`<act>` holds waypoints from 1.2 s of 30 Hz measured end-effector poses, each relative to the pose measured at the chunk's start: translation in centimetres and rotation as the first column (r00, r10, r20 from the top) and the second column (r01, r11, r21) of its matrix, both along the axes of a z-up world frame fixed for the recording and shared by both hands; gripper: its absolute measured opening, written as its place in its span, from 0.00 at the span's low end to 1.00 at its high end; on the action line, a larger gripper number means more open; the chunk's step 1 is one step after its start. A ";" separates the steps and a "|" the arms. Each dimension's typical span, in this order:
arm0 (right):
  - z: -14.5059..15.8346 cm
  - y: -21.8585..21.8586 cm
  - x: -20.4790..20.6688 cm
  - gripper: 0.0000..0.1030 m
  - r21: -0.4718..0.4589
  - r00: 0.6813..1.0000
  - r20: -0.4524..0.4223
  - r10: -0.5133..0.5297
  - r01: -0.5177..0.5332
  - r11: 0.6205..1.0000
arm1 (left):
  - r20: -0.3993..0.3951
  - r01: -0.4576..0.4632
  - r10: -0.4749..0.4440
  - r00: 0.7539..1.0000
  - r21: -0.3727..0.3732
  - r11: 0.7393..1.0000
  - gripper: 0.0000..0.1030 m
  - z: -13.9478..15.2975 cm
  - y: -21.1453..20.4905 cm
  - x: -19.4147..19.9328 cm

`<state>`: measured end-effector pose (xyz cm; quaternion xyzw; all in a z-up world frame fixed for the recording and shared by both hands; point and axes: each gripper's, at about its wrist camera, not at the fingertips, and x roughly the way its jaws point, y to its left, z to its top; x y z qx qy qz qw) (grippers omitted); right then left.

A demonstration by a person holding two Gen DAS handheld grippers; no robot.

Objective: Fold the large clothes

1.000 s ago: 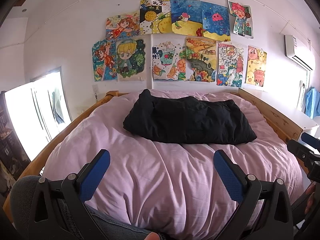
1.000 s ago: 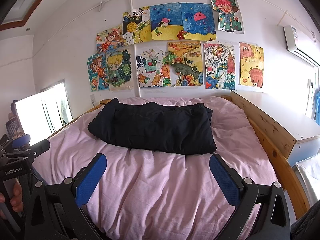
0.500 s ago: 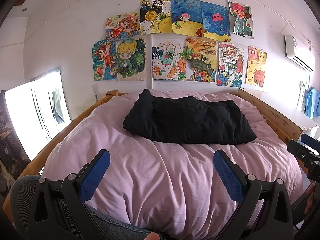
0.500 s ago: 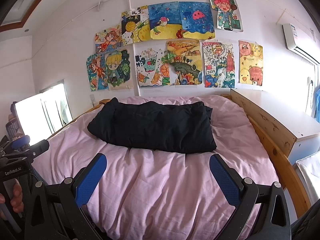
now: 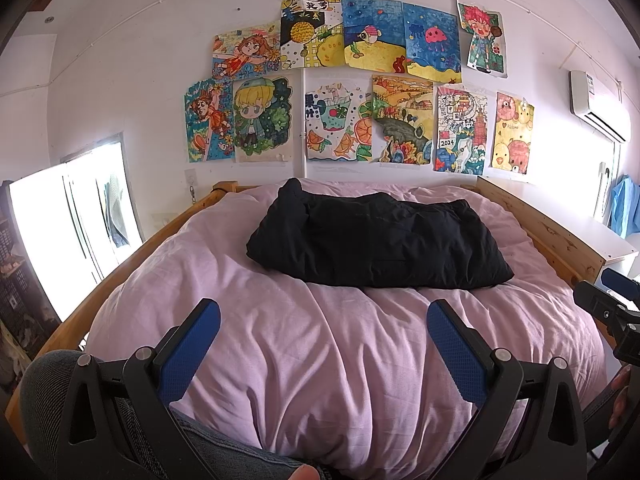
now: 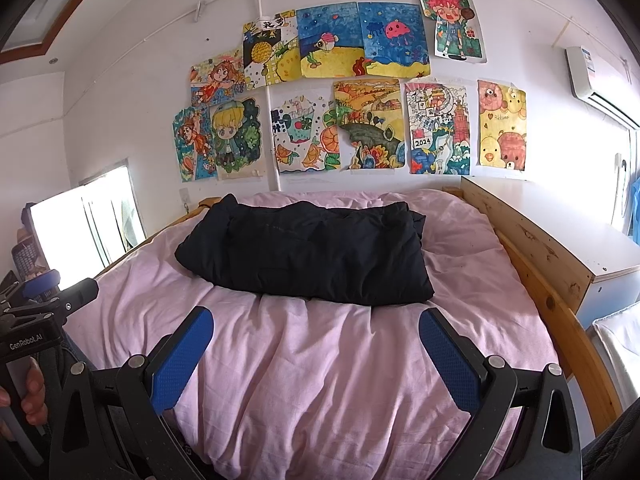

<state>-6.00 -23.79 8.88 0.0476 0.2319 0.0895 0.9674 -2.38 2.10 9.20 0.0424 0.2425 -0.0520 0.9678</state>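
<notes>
Left gripper (image 5: 323, 322) hangs with its blue pads (image 5: 188, 354) spread wide apart and nothing between them, low over the near end of the bed. In the left wrist view a black garment (image 5: 376, 242) lies folded into a thick oblong bundle on the pink duvet (image 5: 328, 368), toward the far end of the bed and well apart from the gripper. A wooden bed frame (image 5: 556, 240) runs along both sides, and a row of bright children's drawings (image 5: 360, 84) covers the white wall behind. Part of the other handheld device (image 5: 608, 312) shows at the right edge.

Seen from the right wrist view, the right gripper (image 6: 316, 330) is likewise spread wide and empty, with the wrinkled pink duvet (image 6: 320, 380) beneath it. The black garment (image 6: 308, 256) sits beyond its fingertips, not touched, slightly left of centre. The left device (image 6: 36, 320) appears at the left edge, held in a hand (image 6: 28, 392). A white cabinet (image 6: 600, 248) stands just beside the wooden frame (image 6: 540, 256) on the right.
</notes>
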 end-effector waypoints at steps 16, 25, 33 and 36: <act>0.1 0.0 0.0 1.00 0.000 1.000 -0.001 -0.002 0.002 1.000 | 0.001 -0.007 0.007 1.000 0.000 1.000 0.99 0.1 -0.3 -0.1; 0.1 0.2 0.0 1.00 0.001 1.000 -0.003 -0.003 0.003 1.000 | 0.003 -0.024 0.024 1.000 -0.001 1.000 0.99 0.5 0.2 0.0; 0.1 0.2 0.0 1.00 0.001 1.000 -0.004 -0.004 0.004 1.000 | 0.005 -0.018 0.018 1.000 0.005 1.000 0.99 0.4 0.3 0.1; 0.1 0.3 0.0 1.00 0.001 1.000 -0.005 -0.005 0.005 1.000 | 0.006 -0.016 0.016 1.000 0.007 1.000 0.99 0.3 0.3 0.1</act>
